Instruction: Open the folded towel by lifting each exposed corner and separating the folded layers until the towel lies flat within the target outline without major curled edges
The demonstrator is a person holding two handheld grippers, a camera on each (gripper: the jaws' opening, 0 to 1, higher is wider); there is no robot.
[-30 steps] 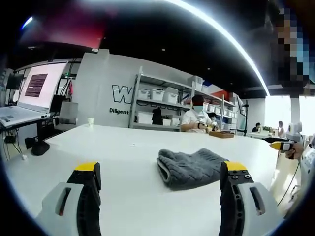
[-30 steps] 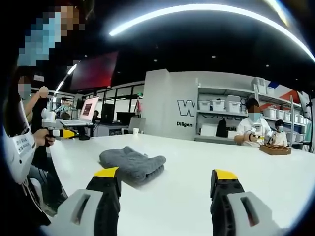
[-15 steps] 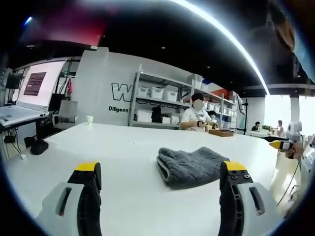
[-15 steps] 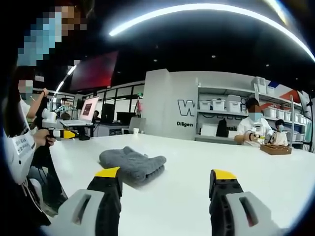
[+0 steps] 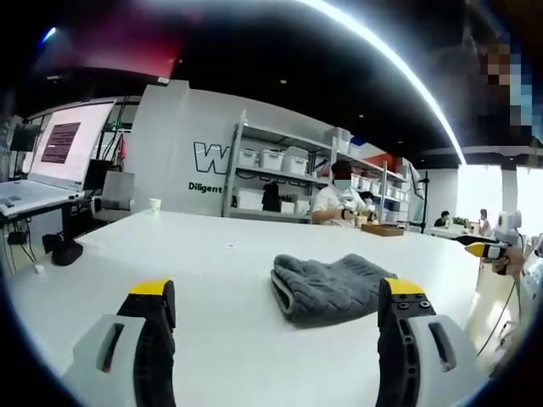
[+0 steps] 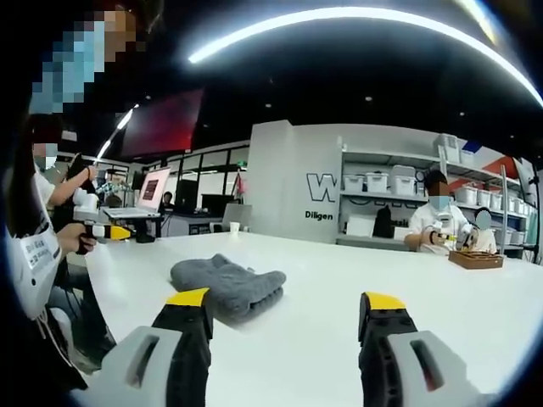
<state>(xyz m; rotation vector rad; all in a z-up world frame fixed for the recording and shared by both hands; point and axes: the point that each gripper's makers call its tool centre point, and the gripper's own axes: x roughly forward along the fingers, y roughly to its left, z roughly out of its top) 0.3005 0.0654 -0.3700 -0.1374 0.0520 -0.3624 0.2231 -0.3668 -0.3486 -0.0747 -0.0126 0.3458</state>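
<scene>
A white table [image 5: 212, 254] is seen beneath shelving [image 5: 280, 182] stocked with white bins [image 5: 271, 161]. A paper cup [image 5: 154, 206] is stood at the table's far edge. A wooden tray [image 6: 475, 257] is placed before seated people [image 6: 437, 222].

Grey moulded left gripper [image 5: 276, 298] with black, yellow-tipped jaws and slotted sides. Small screws on one jaw. Same colours on the right gripper [image 6: 286, 309].

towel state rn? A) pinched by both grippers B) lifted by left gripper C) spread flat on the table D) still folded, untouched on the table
D: the grey towel lies folded in a stack on the white table, with the left gripper and right gripper both open and short of it.
</scene>
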